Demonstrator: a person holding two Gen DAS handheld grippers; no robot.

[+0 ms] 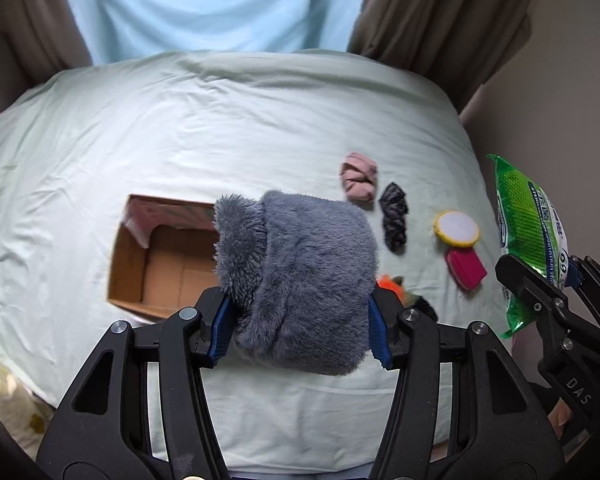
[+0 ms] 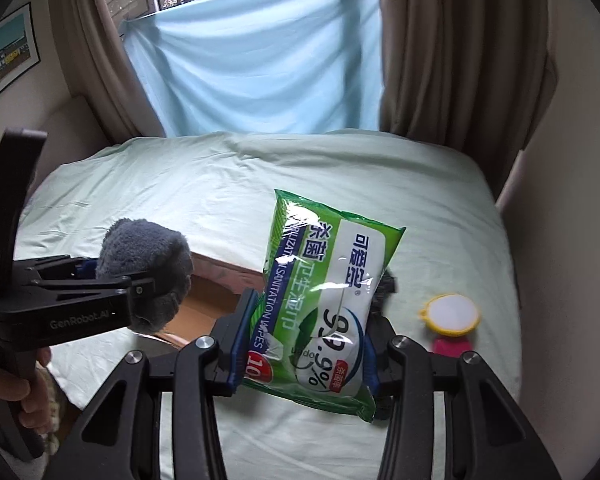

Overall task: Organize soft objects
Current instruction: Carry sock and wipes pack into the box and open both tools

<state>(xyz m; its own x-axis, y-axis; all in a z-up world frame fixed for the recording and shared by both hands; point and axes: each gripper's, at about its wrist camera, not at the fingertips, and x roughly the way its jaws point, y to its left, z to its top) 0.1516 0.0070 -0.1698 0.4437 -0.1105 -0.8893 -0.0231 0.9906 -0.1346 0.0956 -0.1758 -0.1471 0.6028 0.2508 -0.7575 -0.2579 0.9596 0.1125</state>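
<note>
Left tool [image 1: 300, 320] clamps grey plush item [image 1: 300, 280] (held above bed [image 1: 180, 120]), cardboard box [image 1: 160, 268] ahead-left, right tool [image 2: 304, 352] grips green wipes pack [image 2: 324, 304], scrunchies beyond.

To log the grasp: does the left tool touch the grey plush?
Touching. The left wrist view shows the left tool with both blue pads pressed into the grey plush.

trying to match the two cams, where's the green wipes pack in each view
Left wrist view: green wipes pack at the far right edge, clamped in the right gripper.
Right wrist view: it fills the centre, held between the blue pads.
Shared landmark: the yellow-rimmed round pad on the bed.
</note>
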